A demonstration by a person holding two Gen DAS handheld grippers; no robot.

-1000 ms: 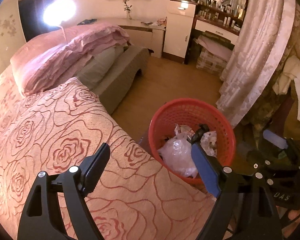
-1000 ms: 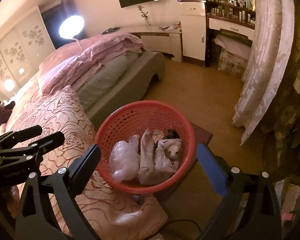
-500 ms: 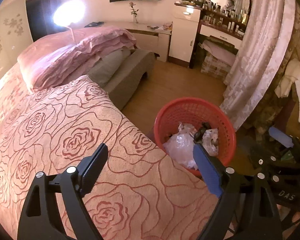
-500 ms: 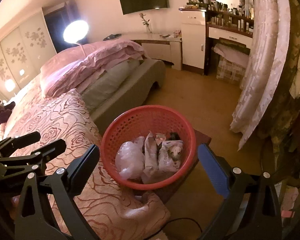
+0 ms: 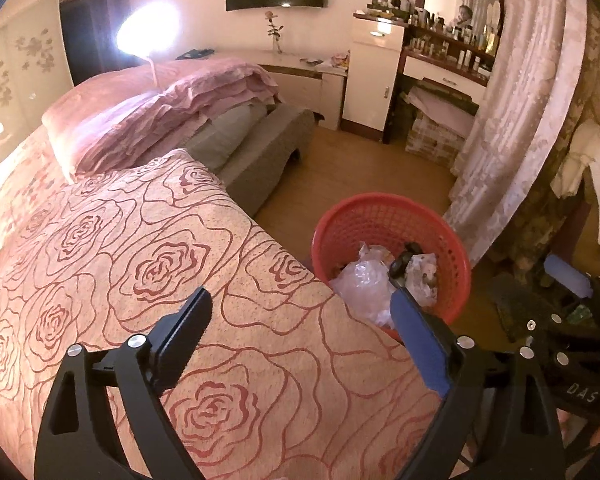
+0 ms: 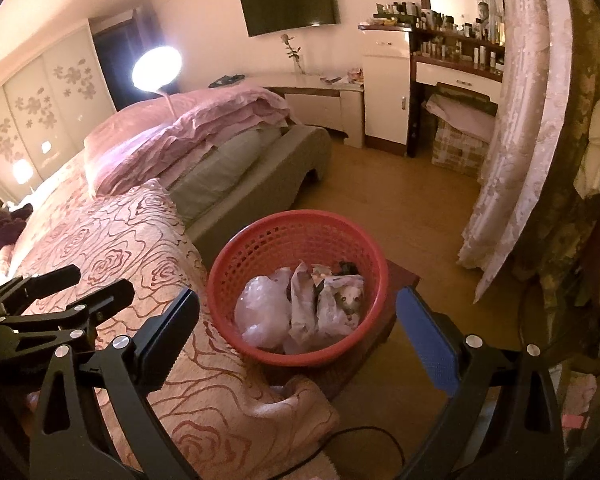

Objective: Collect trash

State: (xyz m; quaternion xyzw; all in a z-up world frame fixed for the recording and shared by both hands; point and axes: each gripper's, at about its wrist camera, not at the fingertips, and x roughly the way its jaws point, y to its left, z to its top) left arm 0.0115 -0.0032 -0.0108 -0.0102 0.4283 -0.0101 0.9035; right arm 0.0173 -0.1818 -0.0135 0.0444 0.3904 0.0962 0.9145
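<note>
A red mesh basket (image 5: 384,220) stands beside the bed and holds a clear plastic bag (image 5: 360,280) and crumpled wrappers (image 5: 422,276). My left gripper (image 5: 300,296) hovers over the bed's rose-patterned cover (image 5: 140,260), near its corner, and its jaws are opening with nothing between them. In the right wrist view the basket (image 6: 292,240) lies just ahead and below, with the bag (image 6: 262,312) and wrappers (image 6: 332,304) inside. My right gripper (image 6: 298,294) is open and empty above the basket's near side. The left gripper (image 6: 104,278) shows at the left edge.
The basket rests on a low wooden stool (image 6: 400,280) on the wood floor. A cable (image 6: 360,432) lies on the floor in front. A lace curtain (image 6: 512,160) hangs at the right. Folded pink bedding (image 6: 188,136) lies further up the bed.
Both cameras have drawn back a little, so the basket looks smaller. The left jaws have spread slightly wider. The trash in the basket has not moved.
</note>
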